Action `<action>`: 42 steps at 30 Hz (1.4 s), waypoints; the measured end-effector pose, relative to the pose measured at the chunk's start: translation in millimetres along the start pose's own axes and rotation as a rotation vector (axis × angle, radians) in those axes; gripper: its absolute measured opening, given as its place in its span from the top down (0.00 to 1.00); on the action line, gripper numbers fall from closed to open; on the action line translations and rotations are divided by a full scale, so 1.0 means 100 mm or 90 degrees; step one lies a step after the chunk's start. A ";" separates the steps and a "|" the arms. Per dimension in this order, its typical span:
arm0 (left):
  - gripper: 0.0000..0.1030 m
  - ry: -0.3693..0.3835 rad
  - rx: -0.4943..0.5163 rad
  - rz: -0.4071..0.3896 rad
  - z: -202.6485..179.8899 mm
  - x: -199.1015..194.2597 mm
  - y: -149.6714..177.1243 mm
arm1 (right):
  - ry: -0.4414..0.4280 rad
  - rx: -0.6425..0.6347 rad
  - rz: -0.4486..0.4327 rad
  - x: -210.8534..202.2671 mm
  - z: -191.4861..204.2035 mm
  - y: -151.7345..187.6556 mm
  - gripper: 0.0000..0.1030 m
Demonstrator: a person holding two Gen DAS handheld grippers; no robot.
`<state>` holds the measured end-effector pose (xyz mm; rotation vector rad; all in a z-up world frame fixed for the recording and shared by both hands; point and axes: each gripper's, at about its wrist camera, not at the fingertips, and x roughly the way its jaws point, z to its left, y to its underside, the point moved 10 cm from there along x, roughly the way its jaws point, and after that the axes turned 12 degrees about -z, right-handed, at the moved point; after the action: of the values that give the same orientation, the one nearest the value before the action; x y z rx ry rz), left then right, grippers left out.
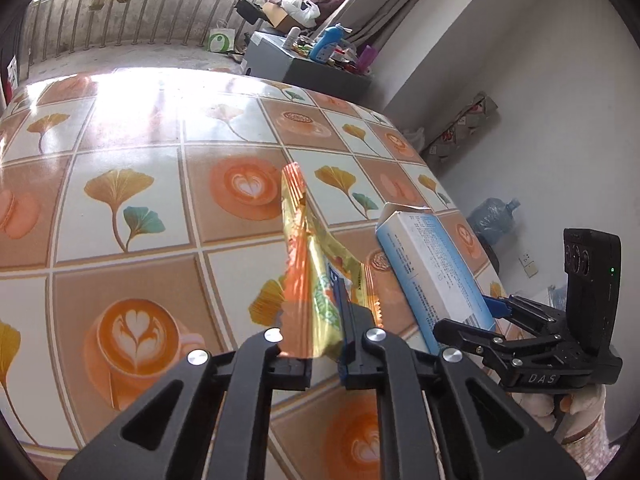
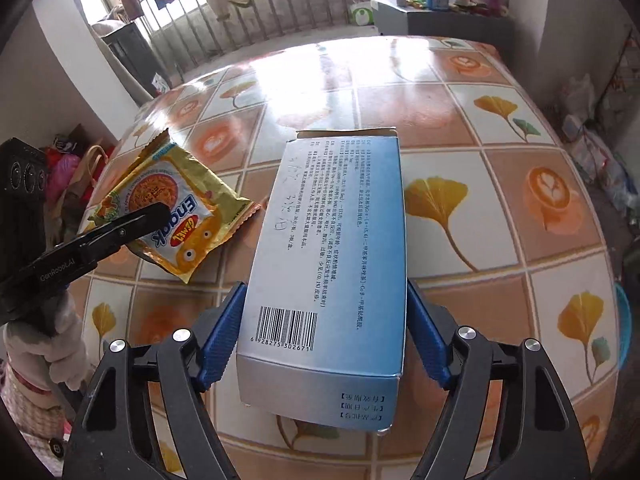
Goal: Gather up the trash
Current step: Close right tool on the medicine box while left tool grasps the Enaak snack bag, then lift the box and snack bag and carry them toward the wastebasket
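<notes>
Trash in both grips: left gripper [image 1: 316, 344] clamps Enaak snack wrapper [image 1: 308, 264]; right gripper [image 2: 320, 344] clamps blue medicine box [image 2: 332, 248] at frame centre. Keep both squeezes firm; lift clear of tablecloth [image 2: 500, 200].

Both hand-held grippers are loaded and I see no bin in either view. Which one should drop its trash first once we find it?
No clear winner. The left hand-held gripper pinches the yellow snack wrapper; the right hand-held gripper clamps the blue box. Both are held above the table.

- The yellow snack wrapper [image 2: 176, 216] shows "Enaak".
- The blue-white box [image 2: 332, 264] carries barcode number 6928275302671.
- The left gripper [image 2: 132, 220] arm reads "GenRobot.AI".
- The right gripper [image 1: 472, 320] base reads "DAS".
</notes>
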<state>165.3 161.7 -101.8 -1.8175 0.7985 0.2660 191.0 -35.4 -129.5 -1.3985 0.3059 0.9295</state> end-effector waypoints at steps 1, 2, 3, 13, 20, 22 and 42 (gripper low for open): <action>0.92 0.006 0.018 0.008 -0.07 -0.02 0.02 | 0.011 0.005 0.002 -0.06 -0.08 0.06 0.30; 0.92 0.014 0.033 0.017 -0.14 -0.03 0.05 | 0.023 0.011 0.003 -0.14 -0.16 0.13 0.30; 0.92 0.023 0.043 0.030 -0.20 -0.04 0.10 | 0.036 0.019 0.004 -0.20 -0.24 0.19 0.30; 0.92 0.010 0.082 0.081 -0.36 0.22 0.36 | 0.084 0.104 -0.040 -0.35 -0.52 0.35 0.25; 0.92 -0.012 0.087 0.067 -0.37 0.30 0.31 | 0.092 0.093 -0.051 -0.35 -0.57 0.35 0.23; 0.92 -0.023 0.100 0.062 -0.38 0.31 0.31 | 0.093 0.095 -0.058 -0.36 -0.58 0.34 0.23; 0.93 -0.089 0.191 0.040 -0.47 0.35 0.33 | 0.094 0.095 -0.075 -0.39 -0.59 0.33 0.28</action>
<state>161.5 99.8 -126.6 -1.4781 0.7544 0.2948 162.6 -107.9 -138.0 -1.3349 0.3919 0.6939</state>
